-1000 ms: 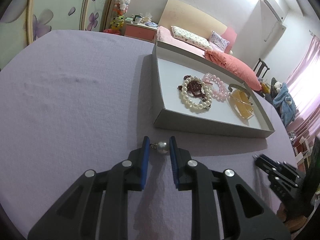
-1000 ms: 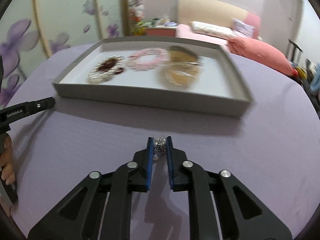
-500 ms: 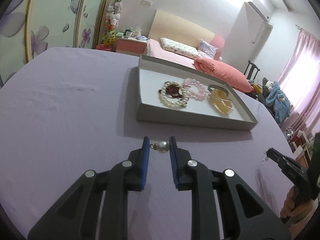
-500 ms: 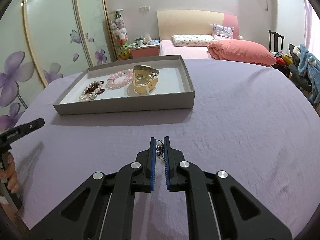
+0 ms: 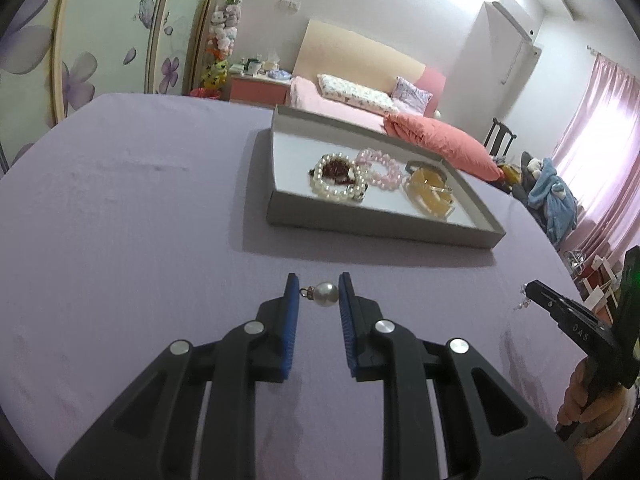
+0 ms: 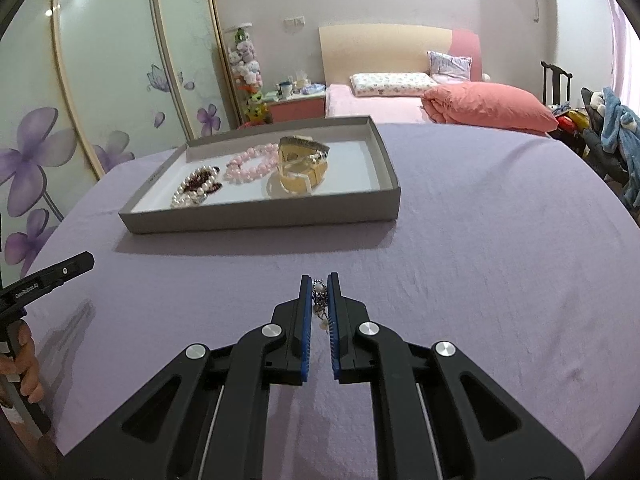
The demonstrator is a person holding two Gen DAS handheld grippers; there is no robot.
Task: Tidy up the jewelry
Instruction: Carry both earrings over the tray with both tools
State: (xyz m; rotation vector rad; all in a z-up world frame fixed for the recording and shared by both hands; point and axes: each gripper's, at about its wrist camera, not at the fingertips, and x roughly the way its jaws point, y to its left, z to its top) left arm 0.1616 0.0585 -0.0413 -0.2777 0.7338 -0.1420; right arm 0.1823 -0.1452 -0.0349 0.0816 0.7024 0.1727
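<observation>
Holding a round white pearl earring [image 5: 325, 295] with the left gripper [image 5: 319, 294] pinched on it and a dangly silver beaded earring [image 6: 319, 300] with the right gripper [image 6: 319, 295] squeezed nearly closed on it, either could slip out before the grey cardboard tray [image 6: 260, 216] if the squeeze gets loose.

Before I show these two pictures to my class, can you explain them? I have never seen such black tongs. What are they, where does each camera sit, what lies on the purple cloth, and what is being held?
No robot is here. A person holds a hand-operated two-finger gripper in each hand, each with a wide-angle camera looking forward along its fingers.

The left camera shows the left gripper shut on a pearl earring. The right camera shows the right gripper shut on a small beaded earring. Each gripper also shows at the edge of the other's picture.

On the purple cloth sits a shallow grey tray. Inside lie a white pearl bracelet around a dark red one, a pink bead bracelet and a yellow bangle. The right end of the tray floor is bare, perhaps for the two held pieces.
</observation>
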